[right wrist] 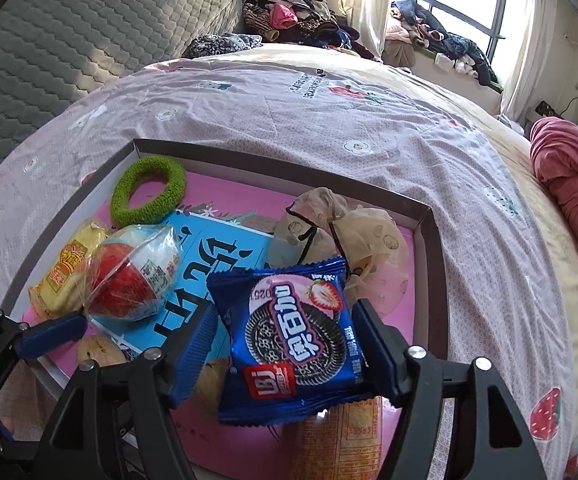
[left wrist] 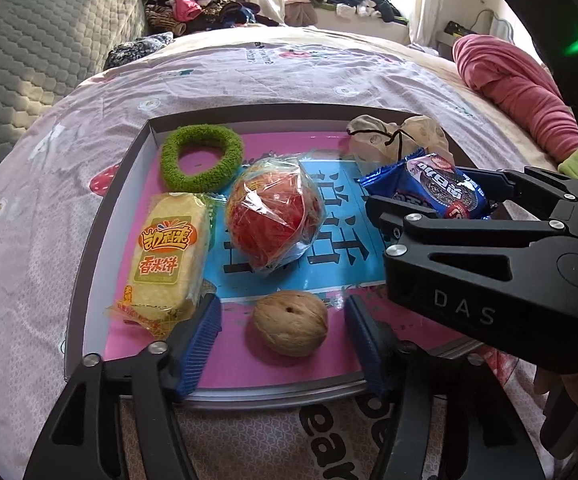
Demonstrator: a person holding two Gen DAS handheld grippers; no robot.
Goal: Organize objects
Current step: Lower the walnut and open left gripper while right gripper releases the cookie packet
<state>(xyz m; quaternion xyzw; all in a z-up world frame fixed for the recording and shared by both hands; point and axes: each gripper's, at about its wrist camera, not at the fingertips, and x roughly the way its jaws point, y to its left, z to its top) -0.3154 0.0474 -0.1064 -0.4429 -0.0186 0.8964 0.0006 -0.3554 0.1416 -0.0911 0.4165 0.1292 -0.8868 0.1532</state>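
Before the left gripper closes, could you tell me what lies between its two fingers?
In the left wrist view, a walnut lies on the tray between the open left gripper fingers, touching neither.

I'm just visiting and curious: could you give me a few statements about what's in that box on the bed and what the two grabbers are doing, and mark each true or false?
1. The right gripper is clamped on a blue cookie packet. True.
2. The left gripper is squeezing the walnut. False: its blue fingers stand open on either side of the walnut, apart from it.
3. A green fuzzy ring lies in a far corner of the box. True.
4. The red ball in clear wrap lies outside the box on the bedsheet. False: it lies inside the box, beside the yellow rice cake packet.
5. A beige drawstring pouch lies beyond the cookie packet. True.
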